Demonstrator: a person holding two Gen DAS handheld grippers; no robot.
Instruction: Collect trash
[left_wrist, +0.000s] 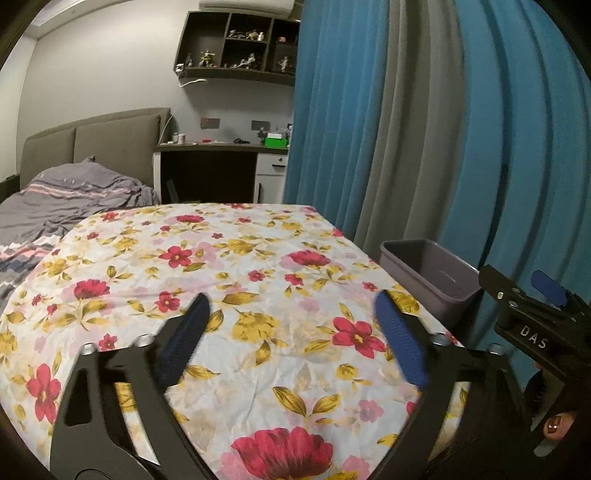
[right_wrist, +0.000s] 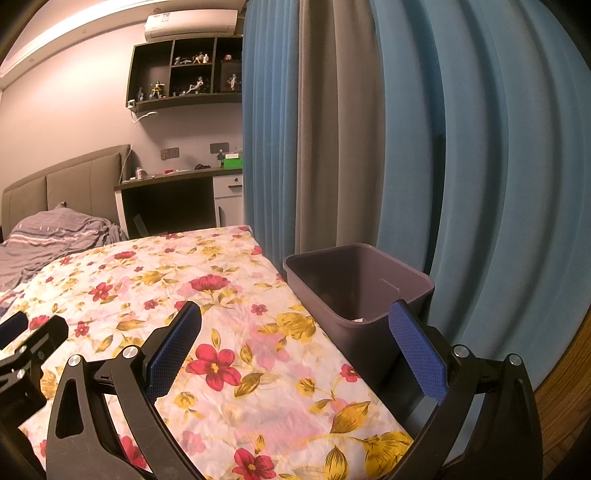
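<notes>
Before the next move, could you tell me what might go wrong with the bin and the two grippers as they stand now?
1. The purple bin stands right at the corner of the floral tablecloth; the open right gripper straddles its near wall and could knock it.
2. The left gripper, also open and empty, is close beside the right one, so they might collide.
3. The loose, wrinkled cloth could snag a finger.

The left gripper (left_wrist: 291, 332) and right gripper (right_wrist: 295, 343) hover side by side, jaws spread wide, holding nothing.
</notes>
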